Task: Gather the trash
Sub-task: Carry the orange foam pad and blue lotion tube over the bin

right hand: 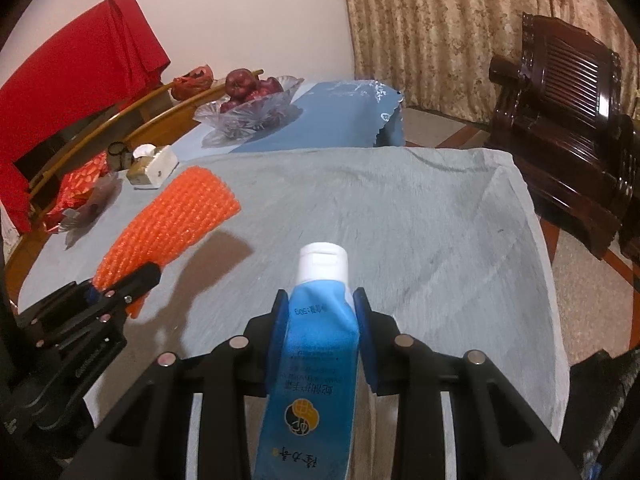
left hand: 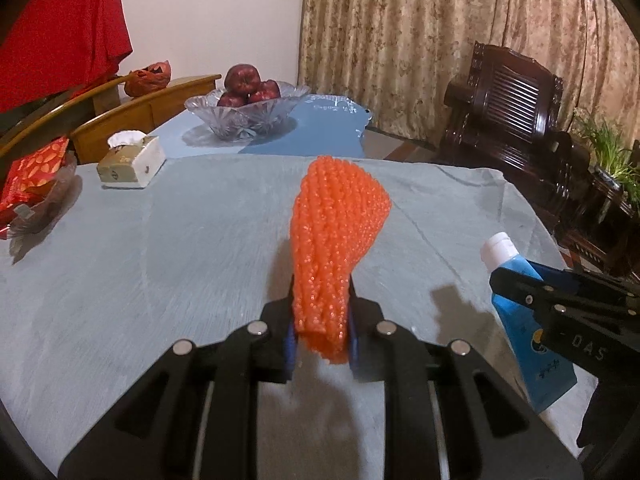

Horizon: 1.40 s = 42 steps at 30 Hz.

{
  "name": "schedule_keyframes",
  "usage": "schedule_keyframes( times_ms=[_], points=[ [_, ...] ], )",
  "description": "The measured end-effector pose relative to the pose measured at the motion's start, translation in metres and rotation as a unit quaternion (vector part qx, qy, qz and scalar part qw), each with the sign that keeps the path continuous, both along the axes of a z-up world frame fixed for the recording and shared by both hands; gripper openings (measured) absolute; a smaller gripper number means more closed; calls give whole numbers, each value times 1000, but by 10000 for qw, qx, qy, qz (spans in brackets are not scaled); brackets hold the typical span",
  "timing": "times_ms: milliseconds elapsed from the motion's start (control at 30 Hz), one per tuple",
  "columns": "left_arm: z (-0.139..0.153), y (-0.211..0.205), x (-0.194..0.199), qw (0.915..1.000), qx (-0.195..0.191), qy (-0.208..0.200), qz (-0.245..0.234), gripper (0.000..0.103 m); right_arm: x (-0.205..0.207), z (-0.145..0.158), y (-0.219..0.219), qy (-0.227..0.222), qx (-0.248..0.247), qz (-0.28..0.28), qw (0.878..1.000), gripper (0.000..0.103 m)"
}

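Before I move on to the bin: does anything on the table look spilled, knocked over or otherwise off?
Nothing spilled. One oddity: the red snack packet at the grey table's left edge lies crumpled in a clear wrapper, possibly more trash.

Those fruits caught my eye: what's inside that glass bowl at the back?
The glass bowl holds dark red apples, piled above its rim. Three show clearly; any beneath them are hidden.
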<state>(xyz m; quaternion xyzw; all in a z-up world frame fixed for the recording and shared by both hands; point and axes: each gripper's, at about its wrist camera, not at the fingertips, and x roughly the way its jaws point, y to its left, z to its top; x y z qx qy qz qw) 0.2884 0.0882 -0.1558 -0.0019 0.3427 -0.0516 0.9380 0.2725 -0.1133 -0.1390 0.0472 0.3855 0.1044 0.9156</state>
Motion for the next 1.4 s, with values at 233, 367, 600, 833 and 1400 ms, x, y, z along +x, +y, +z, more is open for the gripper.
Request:
schedule_keyframes(
  times_ms=[233, 367, 600, 833, 1400],
  points=[
    [13, -10, -33, 9999, -43, -126, -14, 18, -32, 16, -9, -100, 52, -26, 9999, 33],
    [19, -13, -47, 9999, -43, -152, -2, 18, -53, 30, -17, -208, 78, -77, 9997, 33],
    [32, -25, -72, 9998, -104, -192, -34, 18, -90, 55, -34, -421, 87, -206, 9989, 33],
    [51, -54, -94, 9990, -167, -306, -265, 18, -125, 77, -62, -621, 90, -432, 9971, 33],
    [76, -167, -146, 9902, -315, -462, -1277, 18, -197, 108, -155, -909, -109, -1210, 9884, 33]
  ],
)
